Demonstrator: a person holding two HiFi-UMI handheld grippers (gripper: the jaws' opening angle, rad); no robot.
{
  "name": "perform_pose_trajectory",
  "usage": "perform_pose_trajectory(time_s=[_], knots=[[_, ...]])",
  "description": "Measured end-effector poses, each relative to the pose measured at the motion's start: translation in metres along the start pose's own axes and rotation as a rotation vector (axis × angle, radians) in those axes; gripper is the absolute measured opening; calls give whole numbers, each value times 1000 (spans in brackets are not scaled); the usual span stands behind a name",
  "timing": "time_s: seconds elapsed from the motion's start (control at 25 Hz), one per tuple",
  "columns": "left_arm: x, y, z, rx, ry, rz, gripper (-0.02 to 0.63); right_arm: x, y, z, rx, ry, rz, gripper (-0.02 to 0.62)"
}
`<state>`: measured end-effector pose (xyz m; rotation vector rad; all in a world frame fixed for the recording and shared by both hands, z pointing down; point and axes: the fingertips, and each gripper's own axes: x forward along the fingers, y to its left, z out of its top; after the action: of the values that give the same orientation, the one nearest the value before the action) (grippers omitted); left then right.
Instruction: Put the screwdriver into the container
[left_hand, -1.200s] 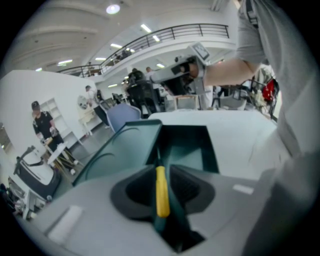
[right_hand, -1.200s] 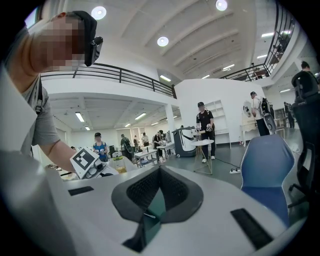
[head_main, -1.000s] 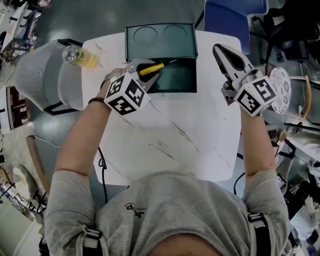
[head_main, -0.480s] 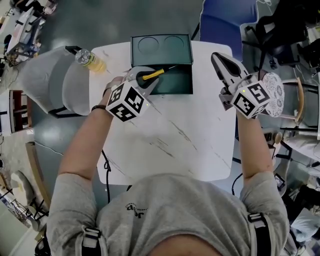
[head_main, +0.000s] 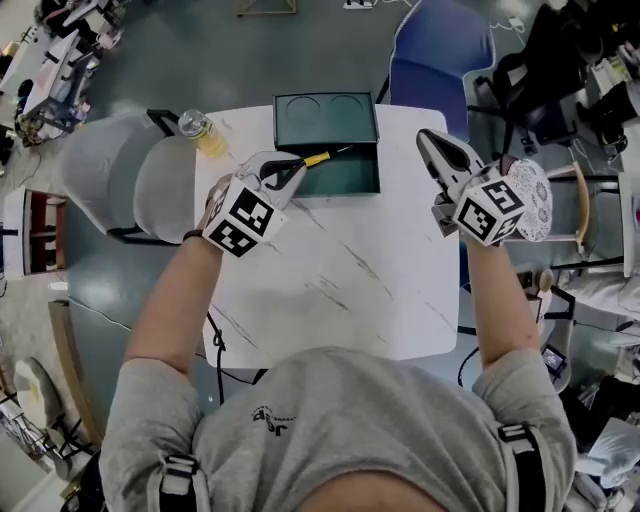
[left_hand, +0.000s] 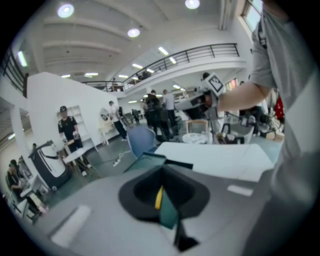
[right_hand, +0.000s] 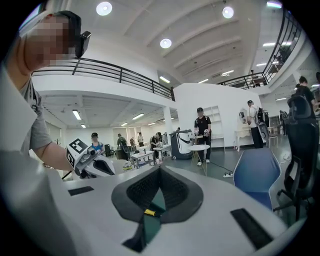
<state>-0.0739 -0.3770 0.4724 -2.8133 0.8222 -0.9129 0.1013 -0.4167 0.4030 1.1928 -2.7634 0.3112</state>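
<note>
The screwdriver (head_main: 315, 158), with a yellow handle and a thin shaft, lies in the open lower compartment of the dark green container (head_main: 325, 98) at the table's far edge. My left gripper (head_main: 293, 168) sits just left of the handle, close to it but apart, jaws closed to a narrow slit with nothing between them. Through that slit in the left gripper view I see the yellow handle (left_hand: 158, 197) and the container (left_hand: 145, 161). My right gripper (head_main: 428, 138) hovers shut over the table's right side, and its own view shows the handle (right_hand: 149, 212) far off.
The white marble-look table (head_main: 340, 280) carries only the container. A drink bottle (head_main: 200, 135) stands at its far left corner by a grey chair (head_main: 120, 175). A blue chair (head_main: 440, 50) is beyond the table, a round patterned stool (head_main: 535, 195) at right.
My left gripper has drawn back toward me and to the left, away from the screwdriver, which stays put in the container. The head camera has pulled back; the right gripper barely moved.
</note>
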Motion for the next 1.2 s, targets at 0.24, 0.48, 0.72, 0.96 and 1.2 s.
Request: perform_pose_trajectory(time_s=[0.24,0.48,0.72,0.96,1.2], knots=[[-53,12,25,-117,-121,46,5,-12,19,21,-5,-10,-28,9],[-113,16,35,-201,-225,53,5,-23,44,34,4,-8,-61,9],[-171,24,42,-286,-337,53,5,-35,71,51,-8,2,-111,9],[-216,26,31,-322,-356,87,4,-45,85,68,46,-32,-132,9],[-244,5,38,-390,-368,178,5,-66,90,79,49,-51,-74,9]])
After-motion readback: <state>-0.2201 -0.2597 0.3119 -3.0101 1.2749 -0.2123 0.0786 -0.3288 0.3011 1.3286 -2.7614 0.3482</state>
